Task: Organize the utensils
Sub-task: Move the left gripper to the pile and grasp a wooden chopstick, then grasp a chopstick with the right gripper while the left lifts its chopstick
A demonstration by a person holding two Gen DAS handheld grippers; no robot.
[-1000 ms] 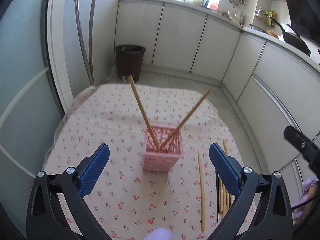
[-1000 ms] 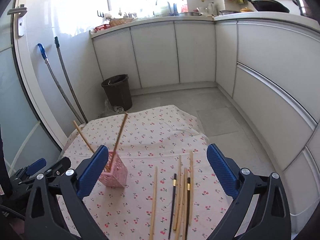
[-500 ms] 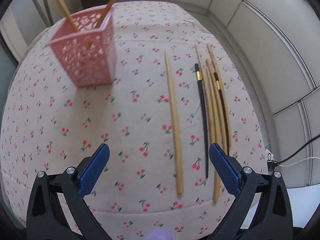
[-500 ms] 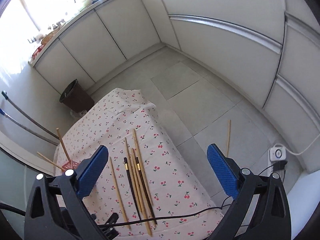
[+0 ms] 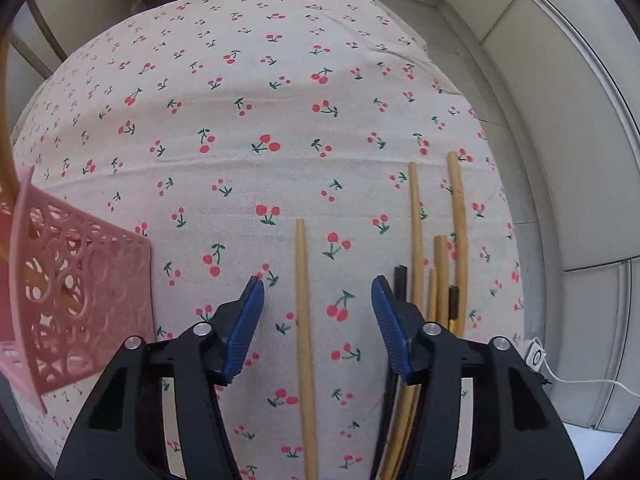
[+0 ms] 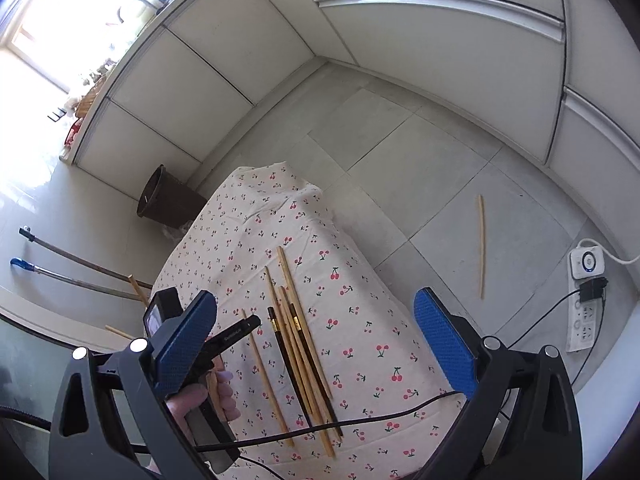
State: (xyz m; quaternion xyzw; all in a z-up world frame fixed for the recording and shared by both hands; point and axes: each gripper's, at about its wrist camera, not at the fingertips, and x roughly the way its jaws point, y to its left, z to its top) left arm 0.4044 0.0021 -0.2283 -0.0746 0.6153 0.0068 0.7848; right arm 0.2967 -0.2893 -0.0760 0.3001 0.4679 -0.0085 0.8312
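- A worktop (image 5: 280, 80) covered by a pale cloth printed with red cherries is seen from the left wrist view, low and close.
- The left gripper (image 5: 318, 304) is held partly open just above the cloth, its blue pads (image 5: 244, 324) set either side of a single light wooden chopstick (image 5: 304, 320).
- That chopstick is seen lying flat between the pads, apart from both; whether the pads touch the cloth cannot be told.
- A bundle of chopsticks (image 5: 440, 256) is laid just to the right of the single chopstick, mostly light wood with two dark ones among them, partly hidden behind the right-hand pad.
- A pink basket (image 5: 80, 300) with a lattice wall is placed to the left of the single chopstick, and light wooden sticks are seen standing inside it.
- From the right wrist view, the right gripper (image 6: 320, 340) is held wide open and empty, high above the worktop and well apart from the single chopstick (image 6: 264, 372).
- The hand (image 6: 200, 400) holding the left gripper is shown at the lower left of that view.
- One more stray chopstick (image 6: 481, 246) is seen lying on the grey tiled floor, well to the right of the worktop.
- A dark waste bin (image 6: 168, 198) is stood on the floor beyond the far end of the worktop.
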